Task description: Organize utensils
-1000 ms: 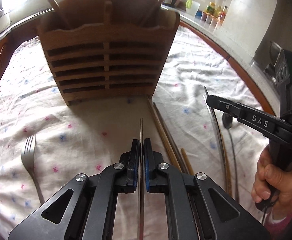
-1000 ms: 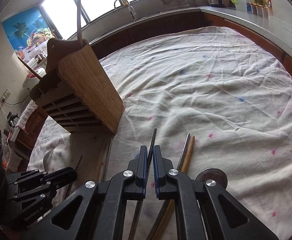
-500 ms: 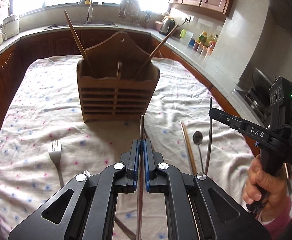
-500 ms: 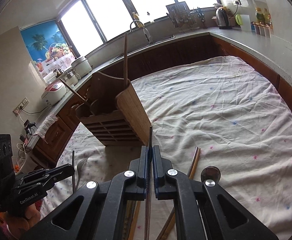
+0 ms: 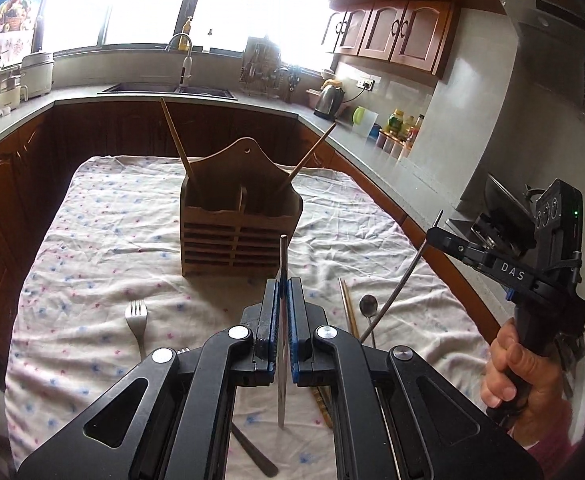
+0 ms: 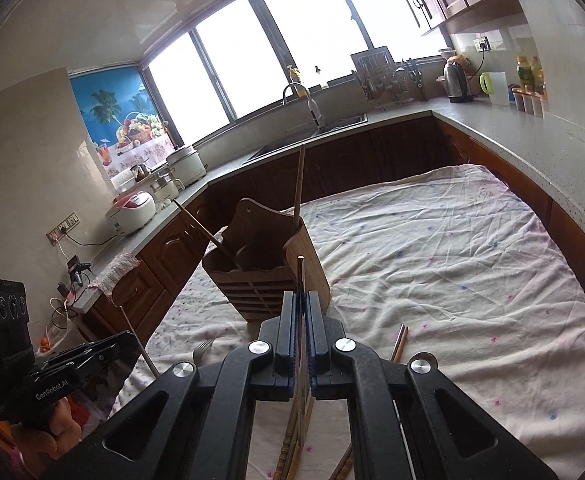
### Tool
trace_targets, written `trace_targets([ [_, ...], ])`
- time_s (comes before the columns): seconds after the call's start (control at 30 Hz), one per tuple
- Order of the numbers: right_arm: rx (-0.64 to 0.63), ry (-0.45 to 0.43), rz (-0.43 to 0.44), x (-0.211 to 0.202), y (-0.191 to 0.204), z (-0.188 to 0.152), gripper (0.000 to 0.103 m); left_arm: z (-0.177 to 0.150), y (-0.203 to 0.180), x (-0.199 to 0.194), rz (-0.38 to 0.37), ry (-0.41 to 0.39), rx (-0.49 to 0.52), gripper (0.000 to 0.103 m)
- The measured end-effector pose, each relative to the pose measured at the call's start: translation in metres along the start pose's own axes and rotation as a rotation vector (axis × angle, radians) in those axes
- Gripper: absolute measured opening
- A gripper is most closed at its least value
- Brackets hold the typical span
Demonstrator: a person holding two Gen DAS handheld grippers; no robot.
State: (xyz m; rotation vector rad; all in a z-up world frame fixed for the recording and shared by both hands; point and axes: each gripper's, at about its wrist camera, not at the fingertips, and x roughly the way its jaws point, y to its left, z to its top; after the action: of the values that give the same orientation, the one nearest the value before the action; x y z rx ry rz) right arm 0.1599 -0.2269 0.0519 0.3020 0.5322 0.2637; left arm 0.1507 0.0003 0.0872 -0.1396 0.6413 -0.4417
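A slatted wooden utensil holder (image 5: pixel 240 236) (image 6: pixel 268 276) stands on the flowered cloth with two wooden sticks (image 5: pixel 174 136) leaning out of it. My left gripper (image 5: pixel 282 284) (image 6: pixel 130 338) is shut on a thin metal chopstick (image 5: pixel 282 256), held in the air short of the holder. To its right, my right gripper (image 6: pixel 301 296) (image 5: pixel 432 234) is shut on another thin chopstick (image 6: pixel 300 272) (image 5: pixel 408 276), also in the air. A fork (image 5: pixel 137 318), a spoon (image 5: pixel 368 306) and a pair of chopsticks (image 5: pixel 348 308) lie on the cloth below.
The cloth-covered table (image 6: pixel 472 264) is ringed by dark cabinets and a grey counter (image 6: pixel 532 140) with a kettle (image 6: pixel 454 78), bottles and a sink. A hand (image 5: pixel 520 380) grips the right tool. Another utensil handle (image 5: pixel 252 452) lies under my left gripper.
Both grippers have risen and drawn back from the holder, each carrying its chopstick up off the cloth. The holder now looks smaller and farther away, and both stay shut.
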Motion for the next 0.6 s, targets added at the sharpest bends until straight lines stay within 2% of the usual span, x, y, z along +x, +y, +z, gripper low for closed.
trace_targets([
  [0.6, -0.022, -0.068, 0.004, -0.015, 0.009, 0.018, 0.004, 0.019, 0.004, -0.02, 0.01, -0.088, -0.007, 0.003],
])
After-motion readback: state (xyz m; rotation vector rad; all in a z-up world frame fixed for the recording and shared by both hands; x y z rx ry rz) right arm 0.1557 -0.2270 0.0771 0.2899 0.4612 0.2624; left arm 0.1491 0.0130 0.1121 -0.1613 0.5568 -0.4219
